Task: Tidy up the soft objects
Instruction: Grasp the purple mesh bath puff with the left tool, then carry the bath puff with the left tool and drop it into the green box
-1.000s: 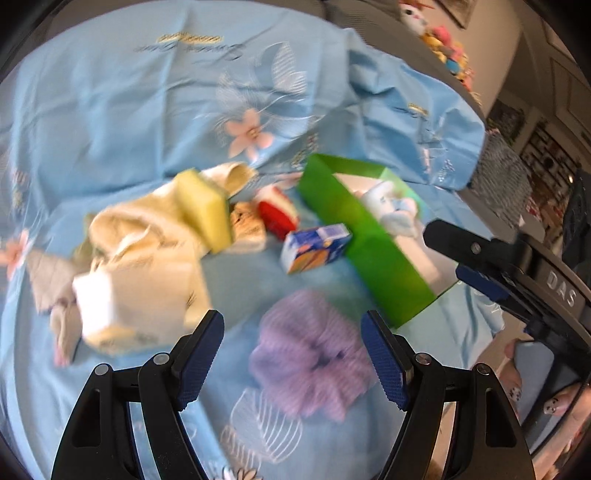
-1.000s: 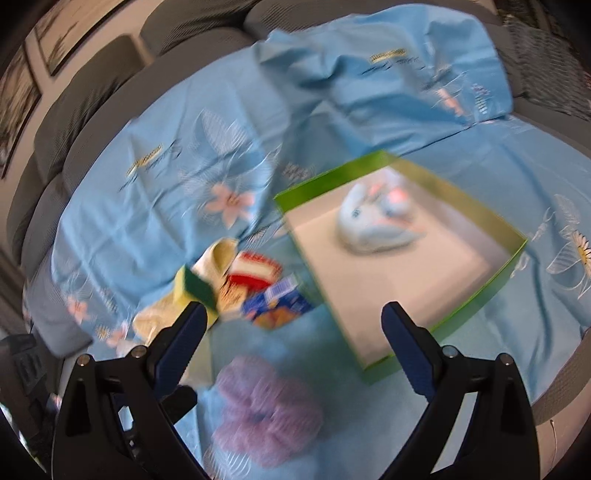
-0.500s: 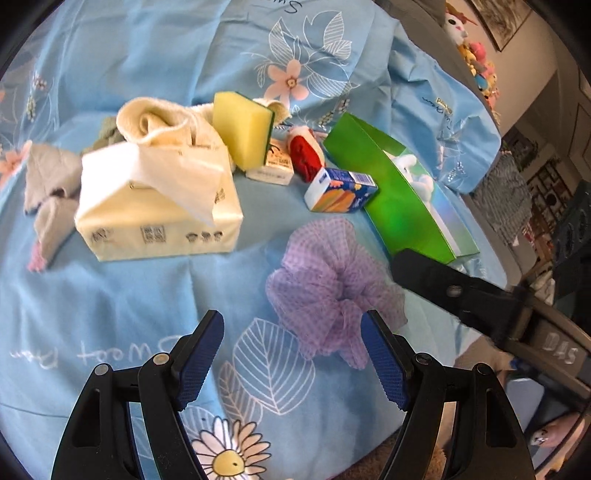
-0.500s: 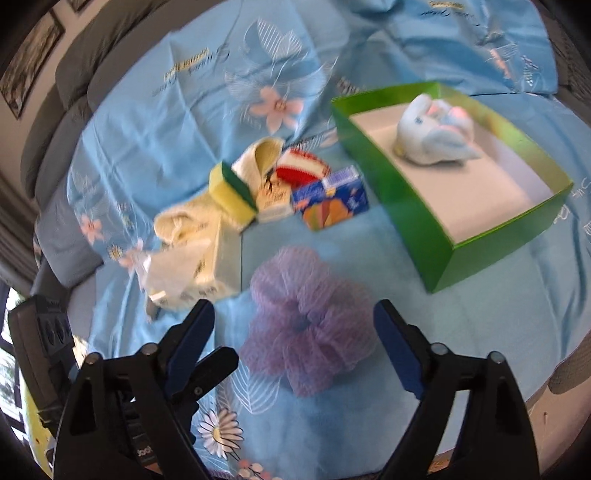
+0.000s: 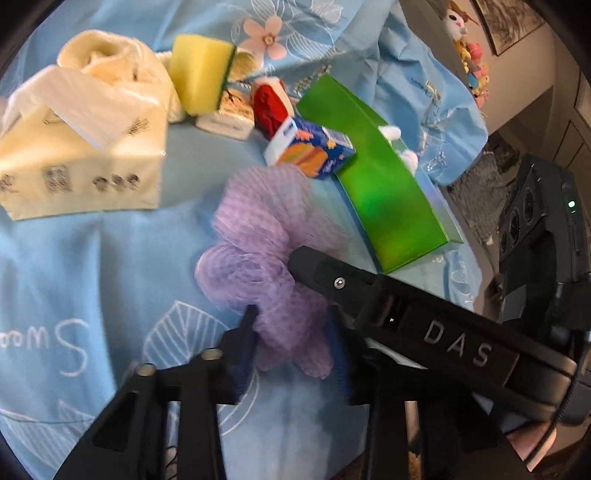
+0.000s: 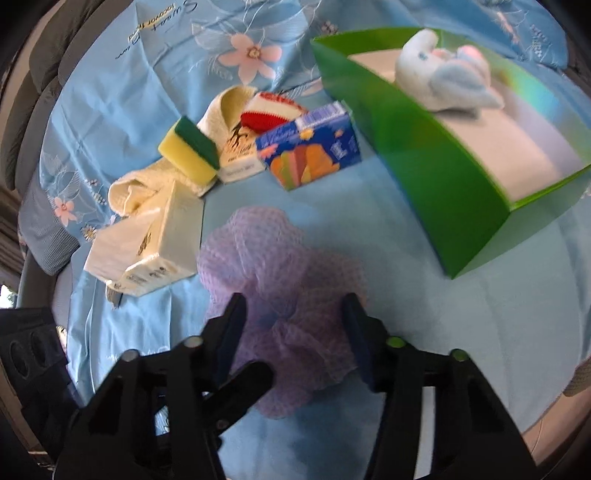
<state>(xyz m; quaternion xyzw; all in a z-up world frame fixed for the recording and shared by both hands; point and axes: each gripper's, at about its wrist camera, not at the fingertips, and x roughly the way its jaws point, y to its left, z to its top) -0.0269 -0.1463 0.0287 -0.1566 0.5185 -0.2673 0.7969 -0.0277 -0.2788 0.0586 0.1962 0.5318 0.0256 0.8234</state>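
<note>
A light blue sheet (image 6: 424,295) printed with pink flowers, white leaf outlines and script lettering covers the work surface and runs up over a grey ribbed sofa back (image 6: 44,66) behind. Beige wall (image 5: 524,74) at the rear carries a dark framed picture (image 5: 506,22). Small plush toys (image 5: 469,55) are lined along the sofa top. A grey knitted throw (image 5: 480,192) lies beside the sheet. Lighting is bright and even.

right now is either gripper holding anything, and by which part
Both have just been closing on the purple mesh pouf. The left gripper pinches its near ruffled edge; the right gripper straddles its middle, though whether it grips yet cannot be told.
</note>
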